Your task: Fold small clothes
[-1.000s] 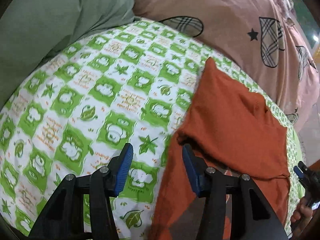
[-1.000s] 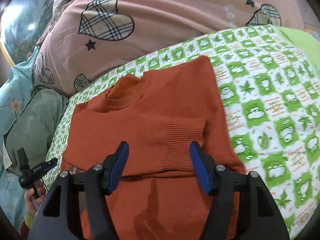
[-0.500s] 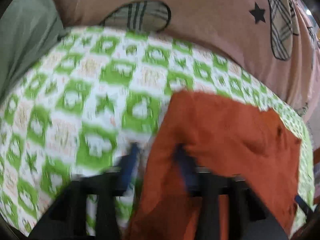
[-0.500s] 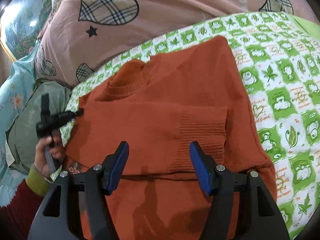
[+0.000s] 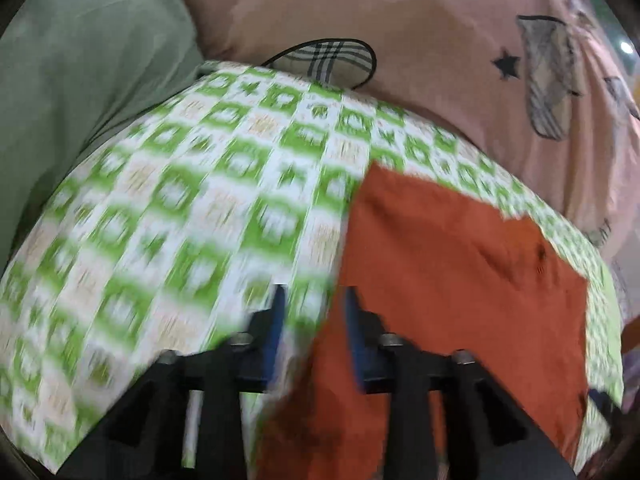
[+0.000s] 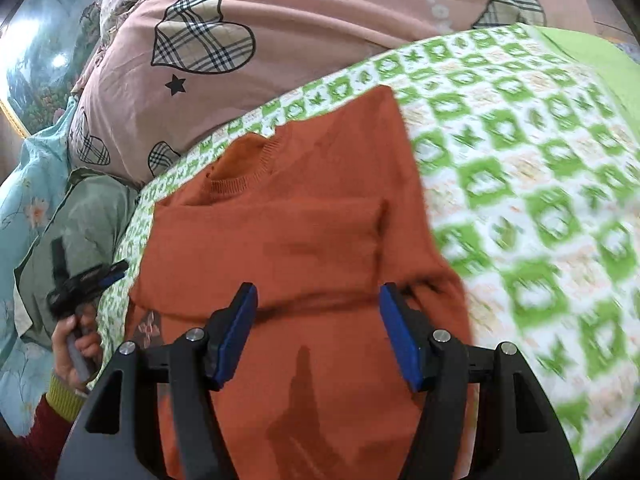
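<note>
A small rust-orange knit sweater [image 6: 304,240] lies flat on the green-and-white patterned sheet [image 6: 520,184], sleeves folded across its body, collar toward the pink pillow. It also shows in the left wrist view [image 5: 452,264], which is blurred. My right gripper [image 6: 318,332] is open and empty, just above the sweater's lower half. My left gripper [image 5: 314,328] is open and empty over the sweater's left edge, one finger over the sheet [image 5: 192,208], the other over the sweater. The left gripper also shows in the right wrist view [image 6: 86,280], held in a hand beside the bed.
A pink pillow with plaid hearts [image 6: 248,40] lies behind the sweater; it also shows in the left wrist view [image 5: 440,40]. A grey-green cushion [image 5: 80,80] sits at the left. A light-blue floral cloth [image 6: 24,208] lies at the bed's left side.
The left gripper has swung over the sweater's left edge and its jaws have narrowed a little. The right gripper has moved forward over the sweater, still open.
</note>
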